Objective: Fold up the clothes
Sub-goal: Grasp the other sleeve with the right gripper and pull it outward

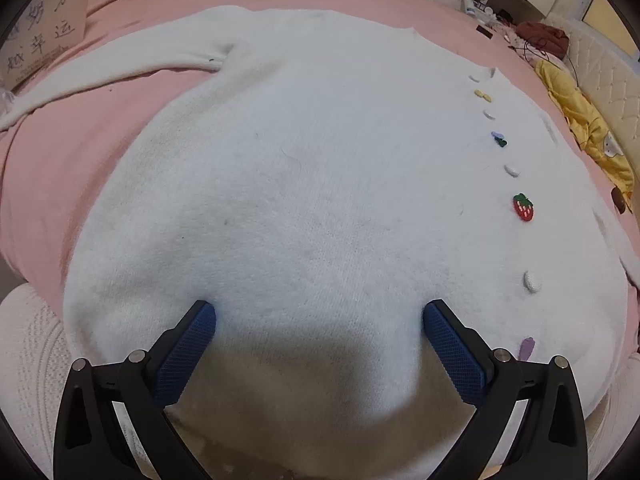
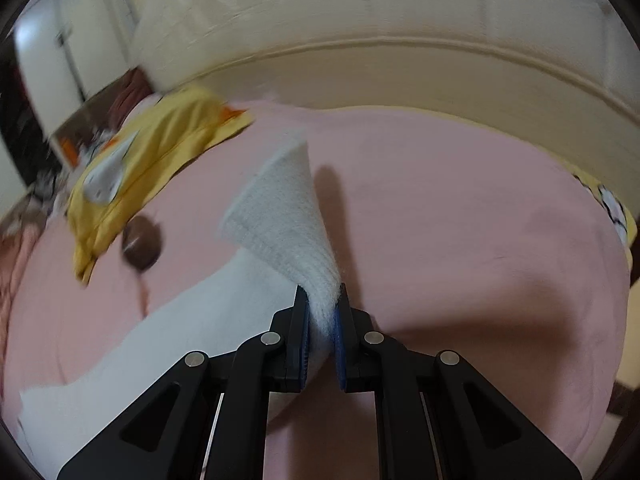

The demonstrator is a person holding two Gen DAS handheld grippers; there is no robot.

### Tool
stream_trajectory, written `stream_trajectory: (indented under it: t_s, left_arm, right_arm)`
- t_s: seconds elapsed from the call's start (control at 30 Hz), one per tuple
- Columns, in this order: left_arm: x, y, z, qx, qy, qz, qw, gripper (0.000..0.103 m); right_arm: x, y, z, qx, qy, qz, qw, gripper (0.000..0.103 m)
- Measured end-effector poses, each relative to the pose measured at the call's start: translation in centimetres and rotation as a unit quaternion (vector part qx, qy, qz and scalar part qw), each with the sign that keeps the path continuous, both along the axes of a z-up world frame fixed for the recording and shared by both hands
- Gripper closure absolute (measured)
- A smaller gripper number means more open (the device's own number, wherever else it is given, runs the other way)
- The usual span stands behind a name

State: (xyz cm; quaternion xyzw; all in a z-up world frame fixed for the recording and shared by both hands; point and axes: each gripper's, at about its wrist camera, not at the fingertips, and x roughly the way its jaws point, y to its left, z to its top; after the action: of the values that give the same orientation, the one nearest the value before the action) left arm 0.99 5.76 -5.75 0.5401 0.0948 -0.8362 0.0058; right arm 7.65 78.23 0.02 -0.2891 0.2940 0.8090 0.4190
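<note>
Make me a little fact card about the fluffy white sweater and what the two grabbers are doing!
garment: white cardigan, spread flat on the pink bedsheet
decorations: strawberry button among a row of buttons
left gripper: open, at the hem, holding nothing
right gripper: shut on the sleeve cuff, which is lifted off the sheet
nearby: yellow cloth
</note>
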Motion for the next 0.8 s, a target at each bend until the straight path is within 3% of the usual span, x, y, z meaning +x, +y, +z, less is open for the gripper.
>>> stream_trajectory:
  t_s: [0.13,0.23,0.3,0.37,0.4,0.47,0.53,0.6,0.67,0.7,0.8]
  left_arm:
    - [-0.2,0.2,0.0,-0.001,-0.001,0.001,1.0000,0.000]
    - [-0.4,0.4,0.1,-0.001,-0.001,0.002,1.0000,0.000]
    - [-0.8,0.8,0.0,-0.002,0.000,0.003,1.0000,0.000]
    - [-0.7,0.8,0.0,-0.003,0.000,0.003,1.0000,0.000]
    - [-0.7,0.9,0.0,-0.003,0.001,0.004,1.0000,0.000]
    - [-1.4,0.8,-0.3,-0.004,0.001,0.002,1.0000,0.000]
    - [-1.5,0.9,-0.3,-0.005,0.001,0.003,1.0000,0.000]
    - [-1.4,0.8,-0.3,-0.005,0.001,0.003,1.0000,0.000]
    - [-1.4,0.7,-0.3,-0.003,0.001,0.003,1.0000,0.000]
    - [-1.4,0.7,-0.3,-0.003,0.001,0.002,1.0000,0.000]
    - [-1.4,0.7,-0.3,-0.004,0.001,0.000,1.0000,0.000]
  right_arm:
    - [-0.1,0.9,-0.7,-0.030,0.010,0.006,0.999,0.091]
    - [1.6,2.4,-0.5,-0.067,0.054,-0.008,0.996,0.090]
    - [3.1,2.5,1.3,-0.005,0.016,-0.070,0.997,0.079]
    - [4.5,2.5,3.4,0.061,-0.015,-0.119,0.991,0.076]
    - [5.1,2.6,4.1,0.068,-0.008,-0.120,0.990,0.076]
    - [4.8,2.5,5.0,0.050,0.031,-0.058,0.997,0.074]
    - [2.6,1.8,4.4,0.018,0.037,0.038,0.998,0.065]
    - [-0.1,1.0,2.4,-0.023,0.013,0.119,0.993,0.039]
    - [-1.2,0.7,0.7,-0.028,-0.032,0.124,0.991,0.039]
    - [-0.8,0.7,0.7,-0.014,-0.031,0.115,0.993,0.040]
    - [1.2,1.8,1.8,0.038,-0.048,0.017,0.998,0.039]
